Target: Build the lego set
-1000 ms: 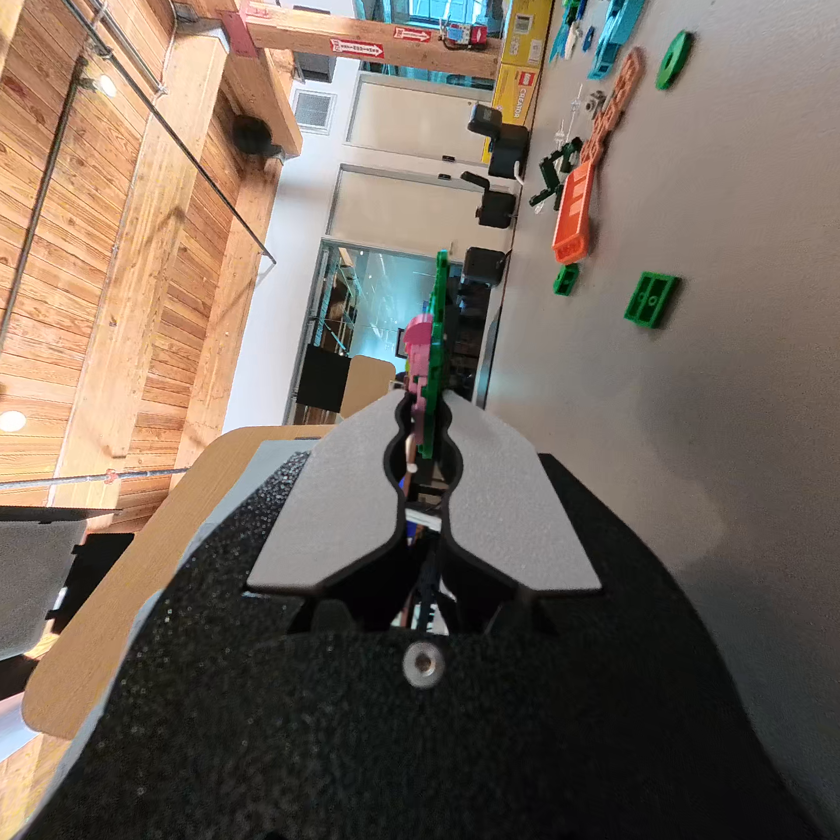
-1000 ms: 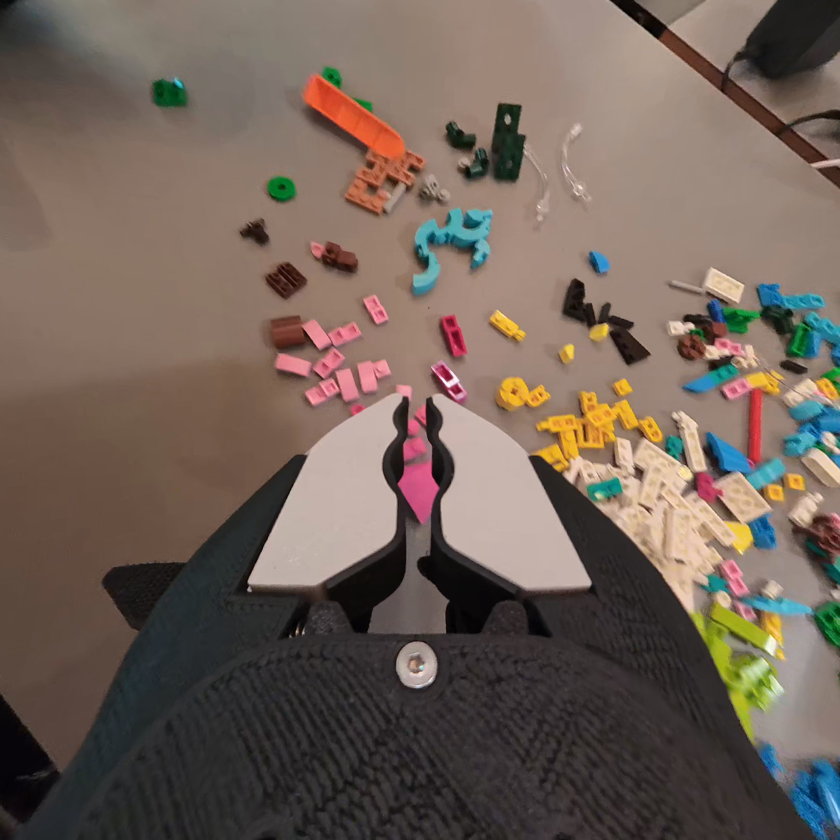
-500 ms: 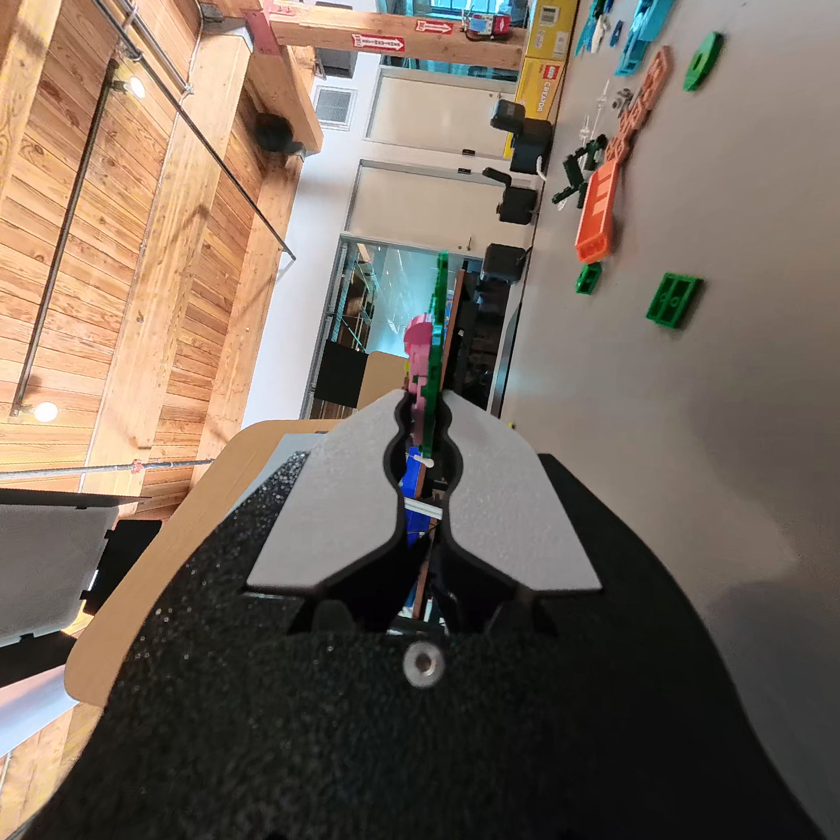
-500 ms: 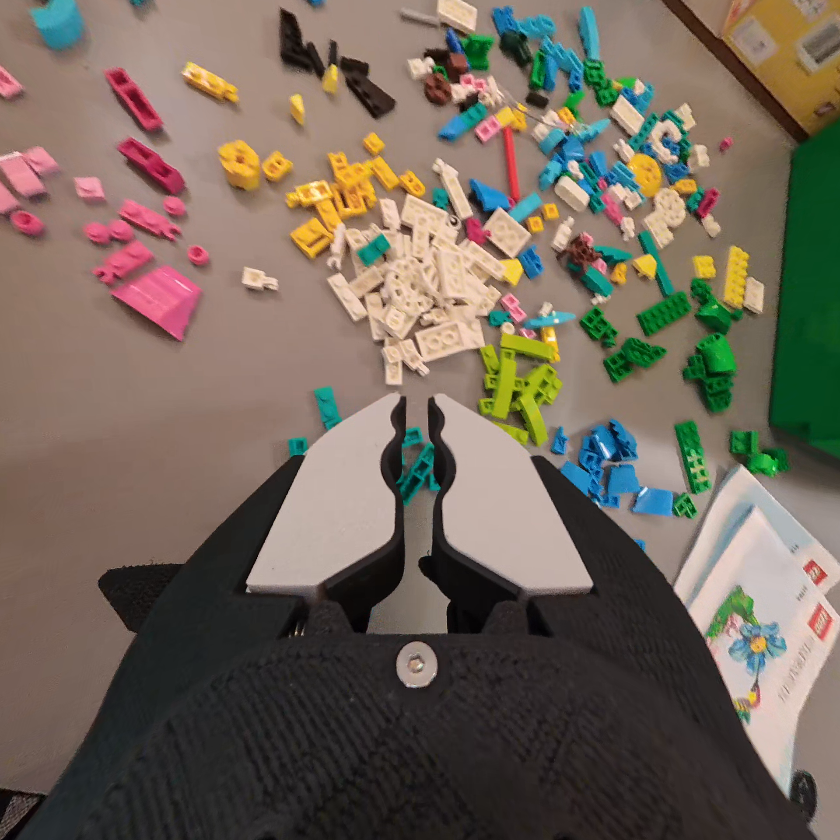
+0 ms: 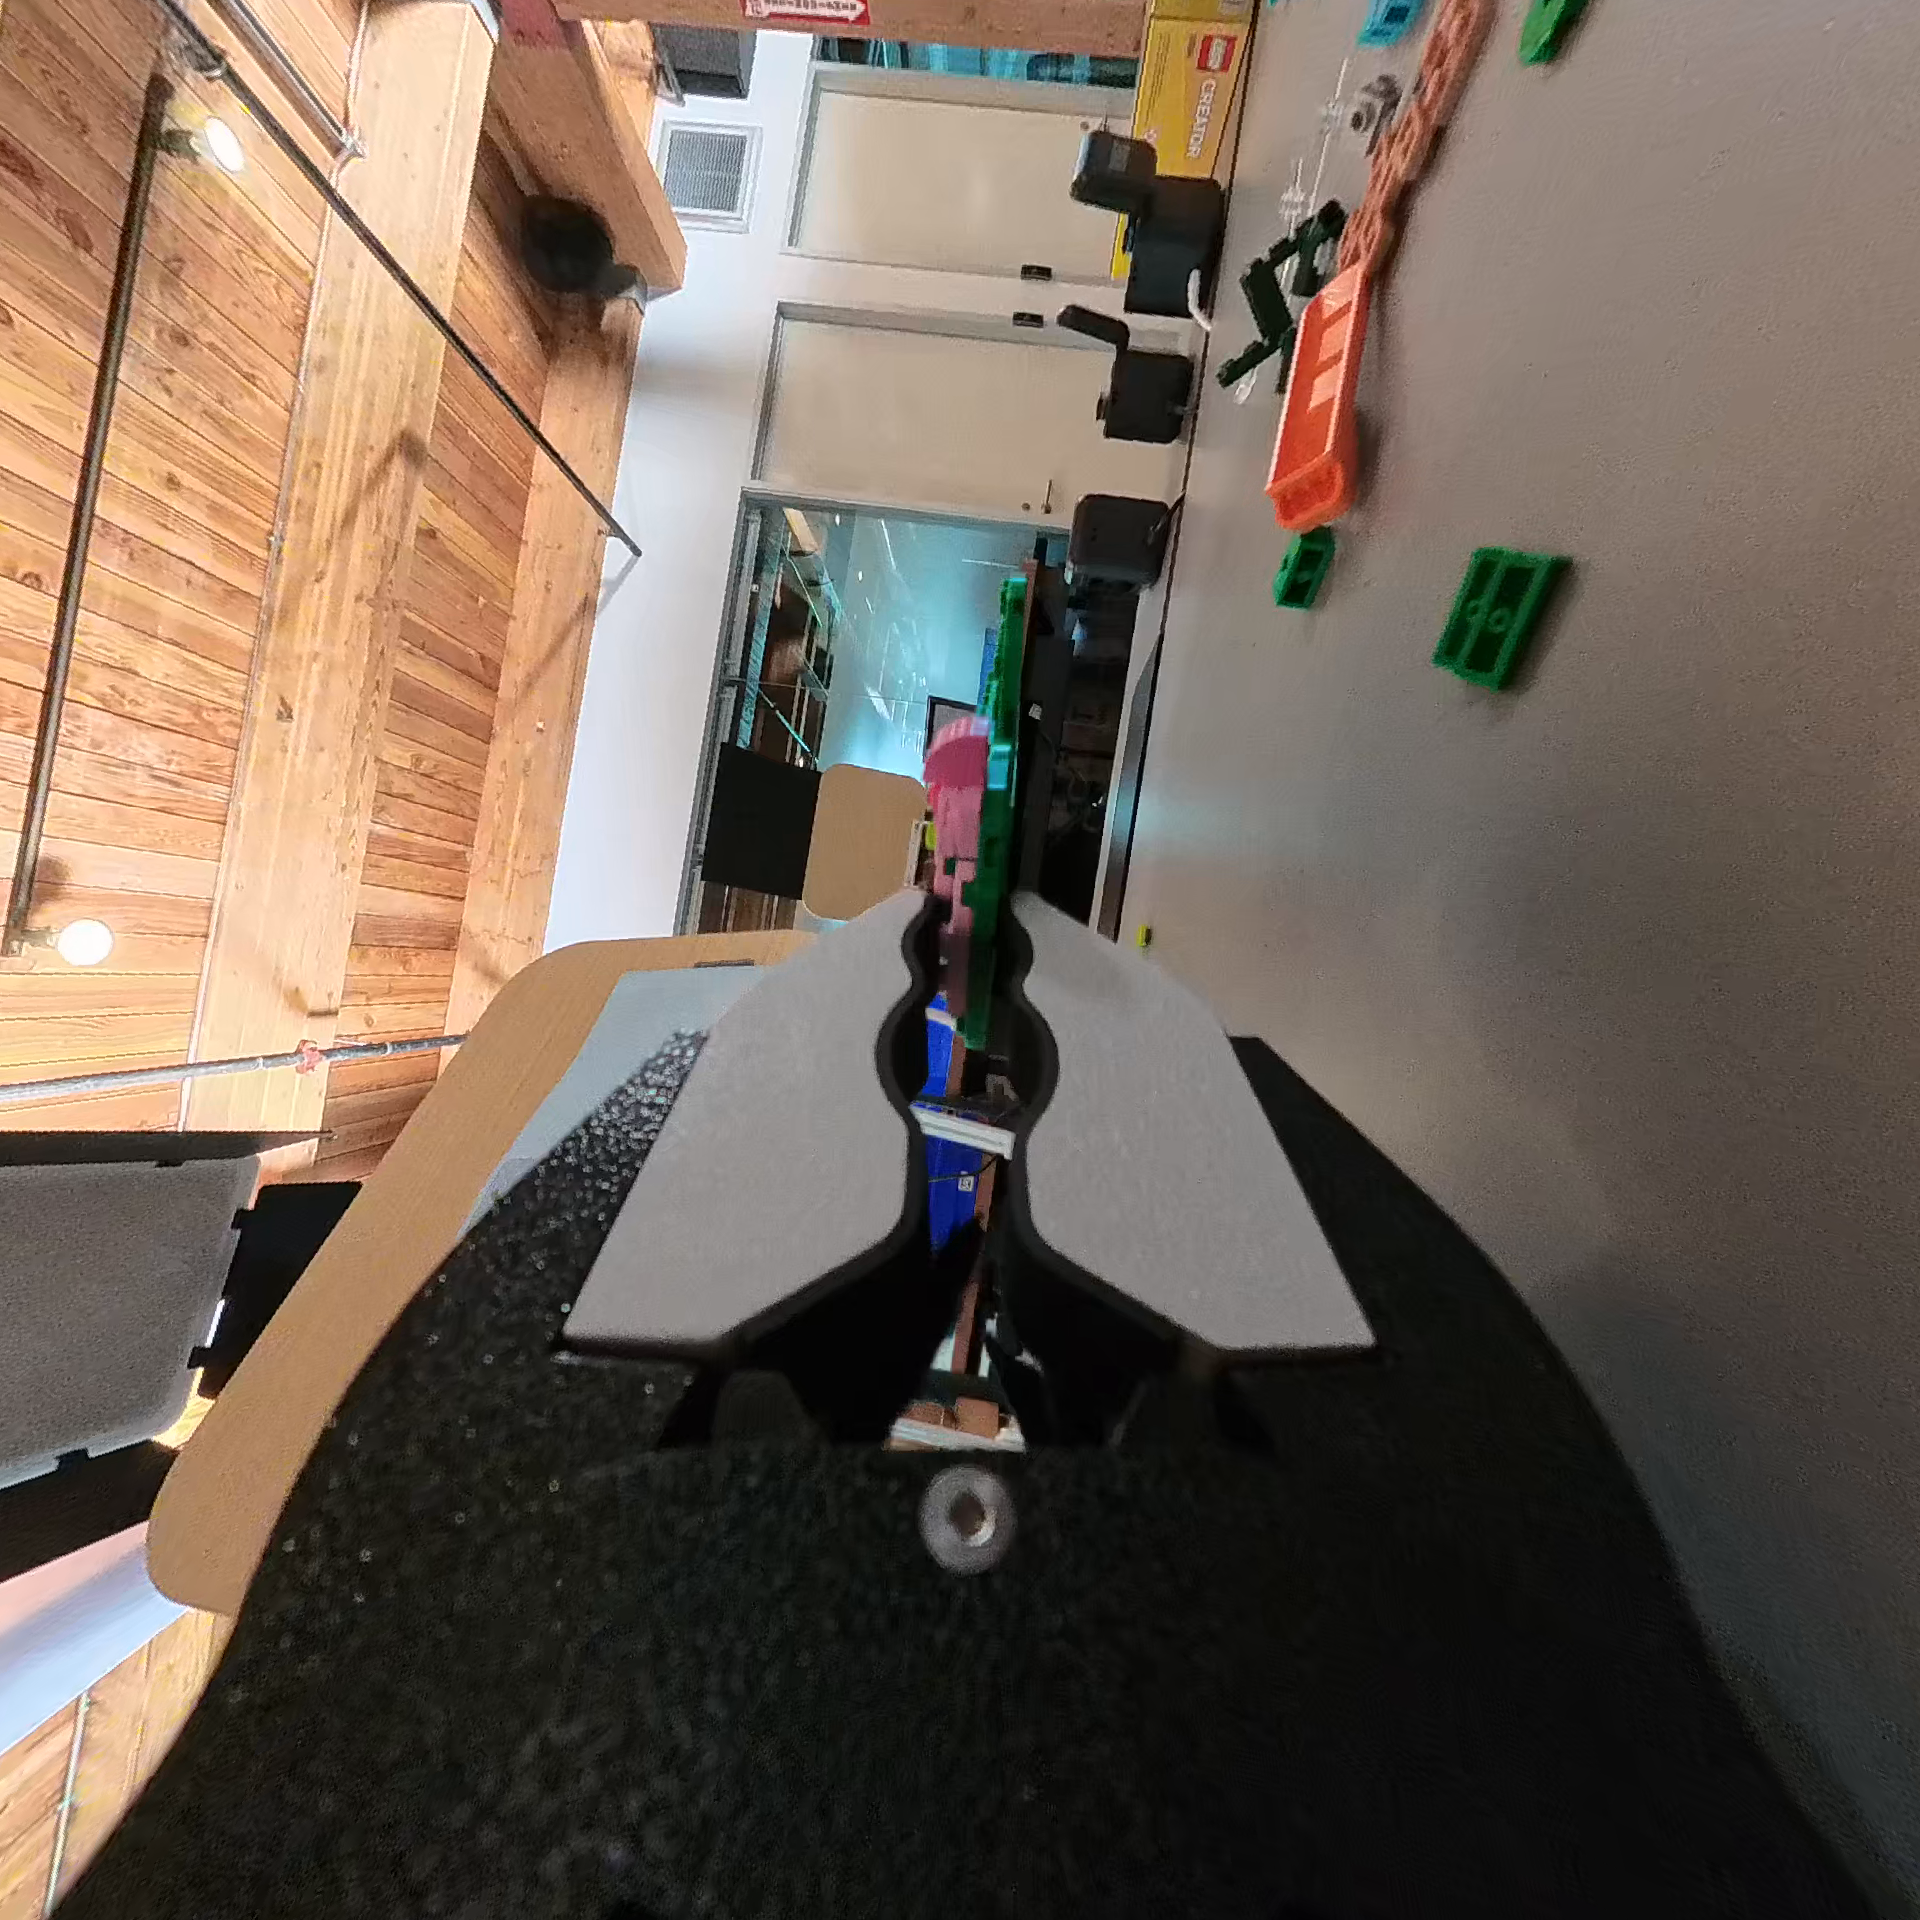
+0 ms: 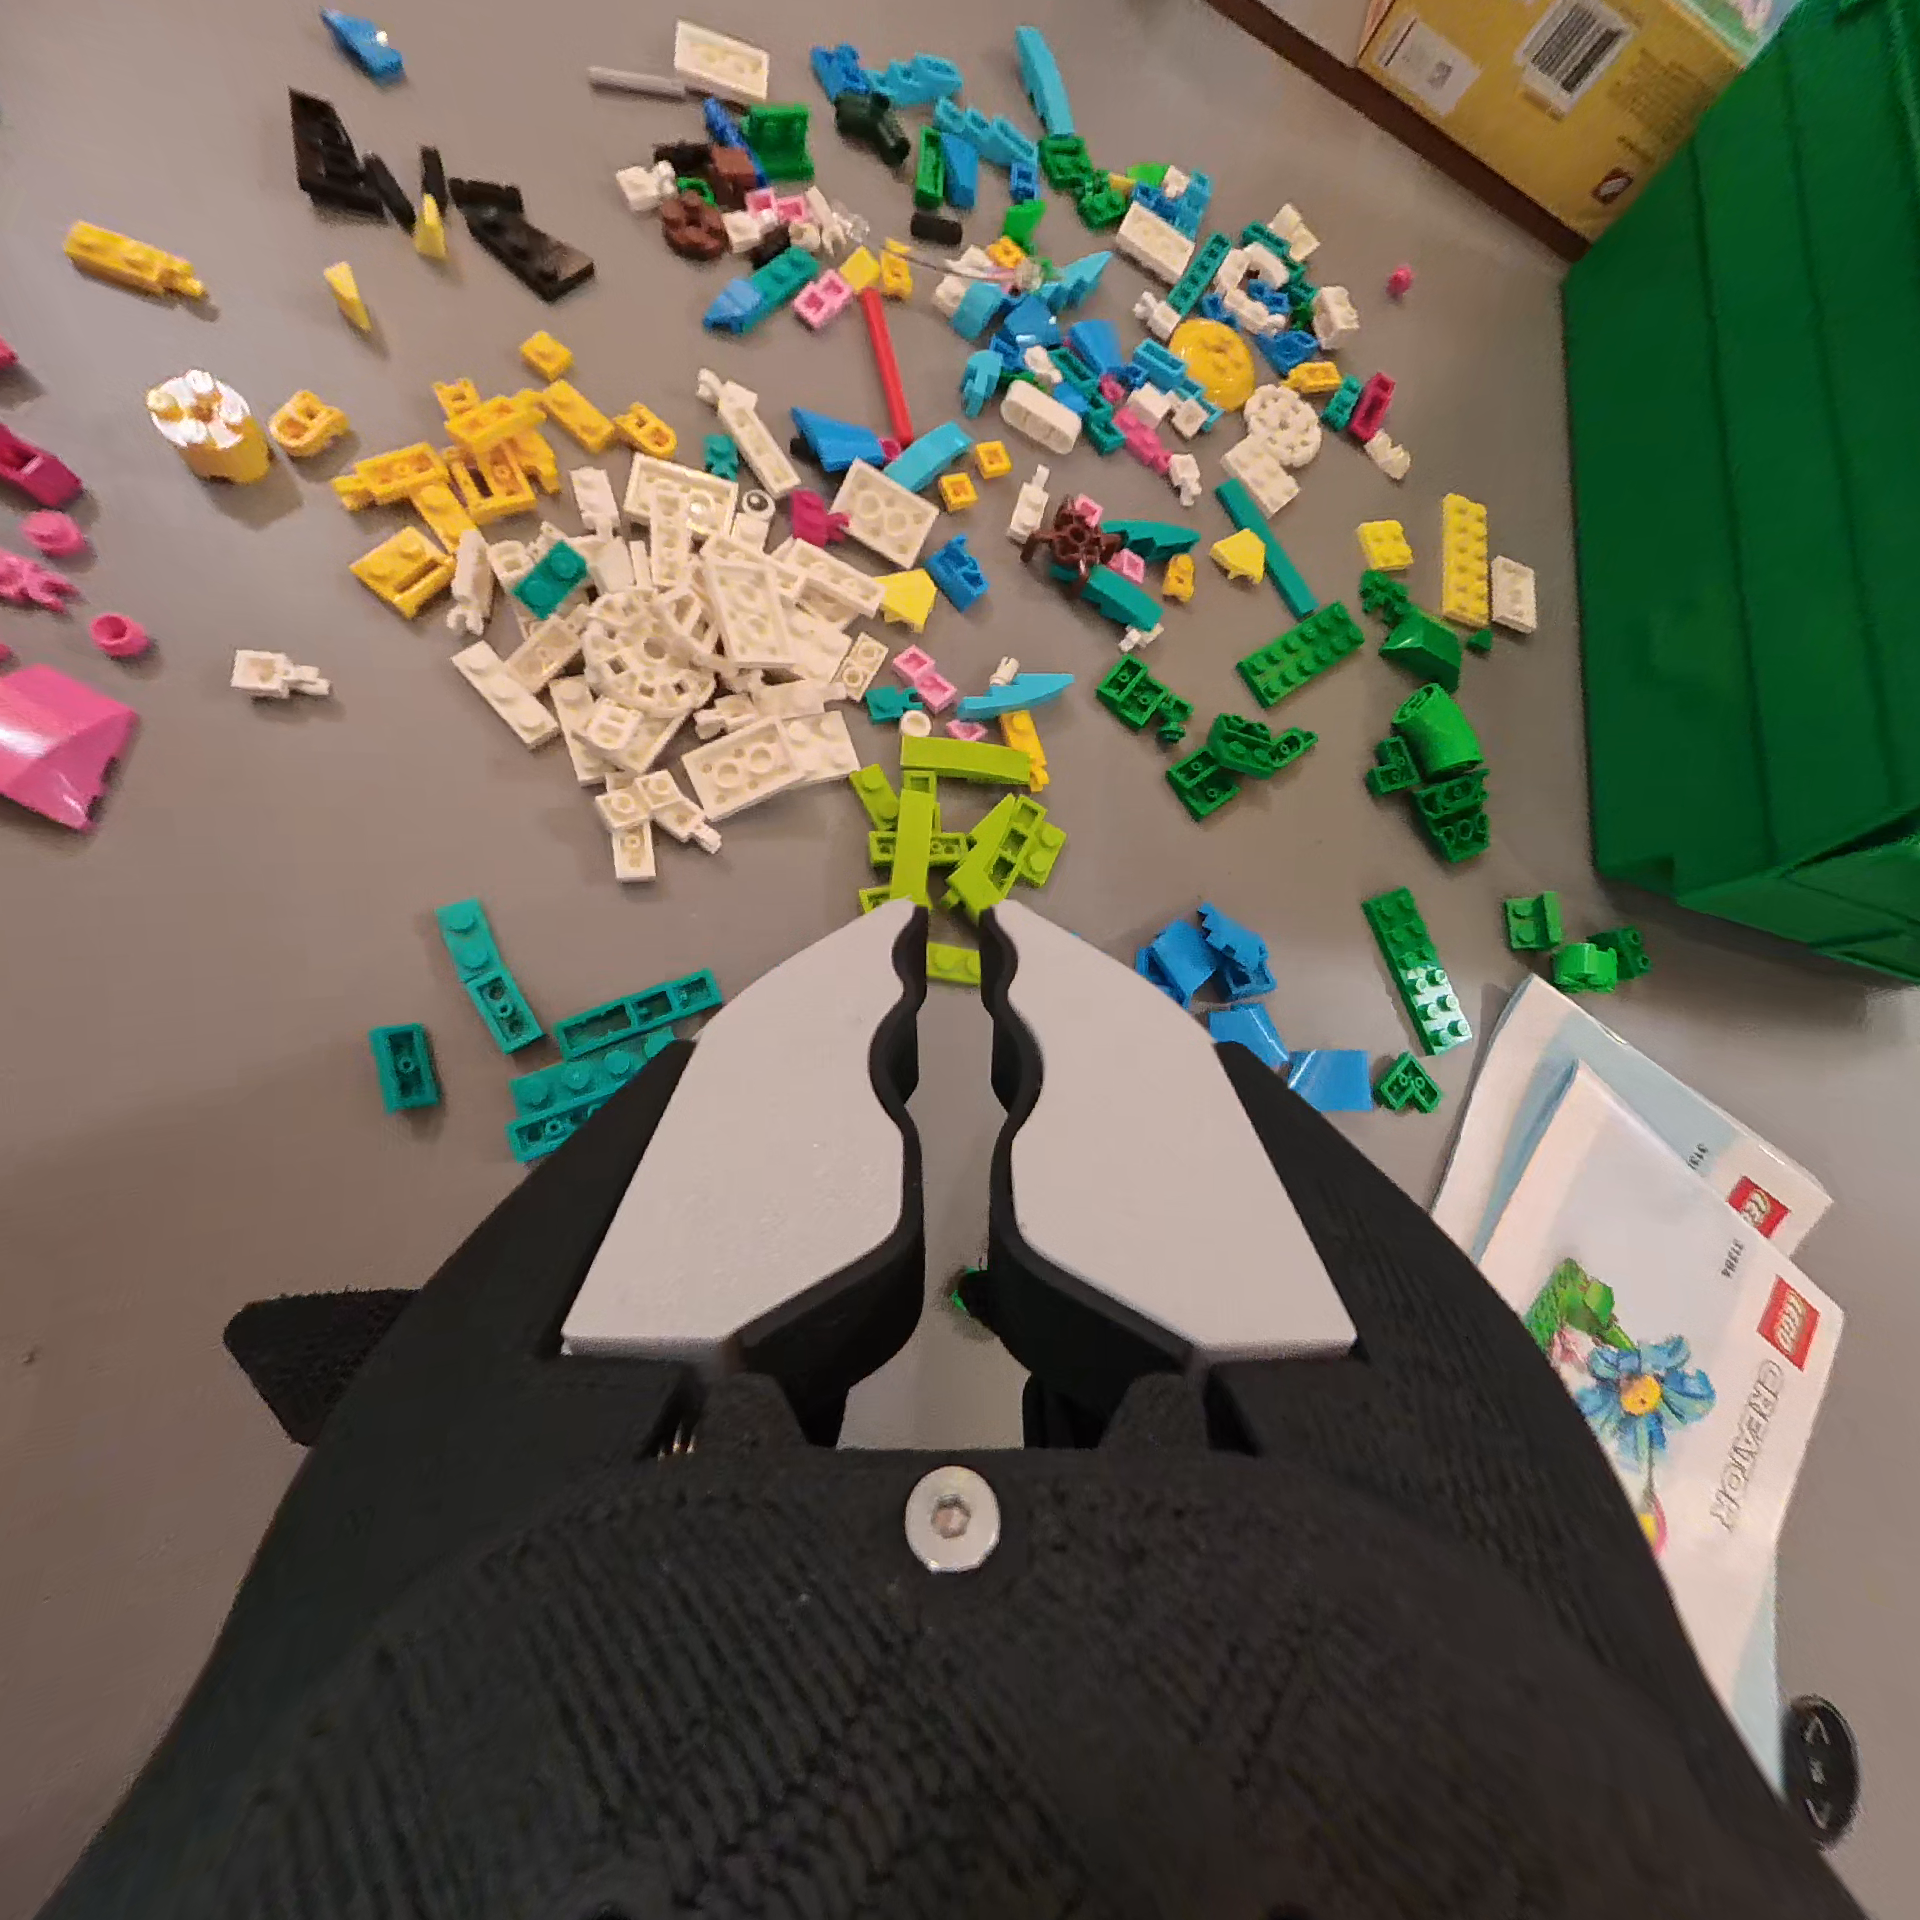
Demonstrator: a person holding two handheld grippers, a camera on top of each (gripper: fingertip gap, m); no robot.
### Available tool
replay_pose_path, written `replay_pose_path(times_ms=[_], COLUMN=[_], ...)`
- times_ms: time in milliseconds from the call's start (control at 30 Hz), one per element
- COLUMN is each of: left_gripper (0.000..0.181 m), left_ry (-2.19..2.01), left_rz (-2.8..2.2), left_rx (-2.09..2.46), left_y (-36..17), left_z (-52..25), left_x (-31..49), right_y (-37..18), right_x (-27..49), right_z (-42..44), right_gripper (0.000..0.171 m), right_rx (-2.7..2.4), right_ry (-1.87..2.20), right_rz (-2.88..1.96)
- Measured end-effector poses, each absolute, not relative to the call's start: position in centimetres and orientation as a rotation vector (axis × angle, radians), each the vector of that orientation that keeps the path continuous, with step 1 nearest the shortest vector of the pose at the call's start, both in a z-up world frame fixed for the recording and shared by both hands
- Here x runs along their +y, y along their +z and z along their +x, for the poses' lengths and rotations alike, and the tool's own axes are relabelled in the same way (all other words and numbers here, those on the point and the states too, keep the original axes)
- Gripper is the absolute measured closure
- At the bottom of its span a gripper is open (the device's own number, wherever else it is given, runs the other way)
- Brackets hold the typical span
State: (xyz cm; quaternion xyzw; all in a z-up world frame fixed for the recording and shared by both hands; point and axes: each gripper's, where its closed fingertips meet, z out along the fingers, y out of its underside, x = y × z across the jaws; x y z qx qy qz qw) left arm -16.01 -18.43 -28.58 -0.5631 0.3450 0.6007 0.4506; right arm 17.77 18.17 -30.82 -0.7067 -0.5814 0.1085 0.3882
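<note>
The left claw (image 5: 968, 914) is turned on its side, and its two fingers are clamped on the edge of a thin green plate (image 5: 1000, 790). The plate stands edge-on between the tips and reaches out beyond them. Pink bricks (image 5: 954, 810) are fixed on the side of the plate that faces away from the tabletop (image 5: 1558, 1039). The grey tabletop fills the right side of this view. Farther ahead of the claw, a flat green brick (image 5: 1498, 619) and a smaller green brick (image 5: 1303, 566) lie on it. Beyond them is a long orange piece (image 5: 1320, 405), then some dark green pieces (image 5: 1273, 312).

The right claw (image 6: 954, 920) points down at the tabletop (image 6: 208, 935). Its fingers stand a little apart, with a narrow gap between them, and they hold nothing. A lime-green piece lies on the tabletop in the gap just behind the tips. Directly in front of the tips is a small heap of lime-green bricks (image 6: 961, 821). Teal bricks (image 6: 582, 1049) lie beside the left finger, and blue bricks (image 6: 1210, 956) beside the right finger. To the right of the claw are the instruction booklets (image 6: 1621, 1268). Ahead and a little to the left is a pile of white bricks (image 6: 675, 644), with yellow bricks (image 6: 468, 478) past it. Far to the left lies a big pink piece (image 6: 52, 743). To the far right stands a large green box (image 6: 1756, 499), and a yellow cardboard box (image 6: 1538, 83) is behind it.
</note>
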Motion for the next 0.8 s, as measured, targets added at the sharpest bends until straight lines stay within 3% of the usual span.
replay_pose_path(times_ms=[800], left_gripper=[0.172], left_ry=[1.521], left_rz=[-1.381], left_rx=[0.916], left_y=[-29.0], left_z=[-15.6], left_x=[-18.6], right_y=[-30.7], right_x=[19.8], right_z=[19.4], right_gripper=[0.168], right_rx=[-1.426], right_ry=[0.142], right_rz=[-1.834])
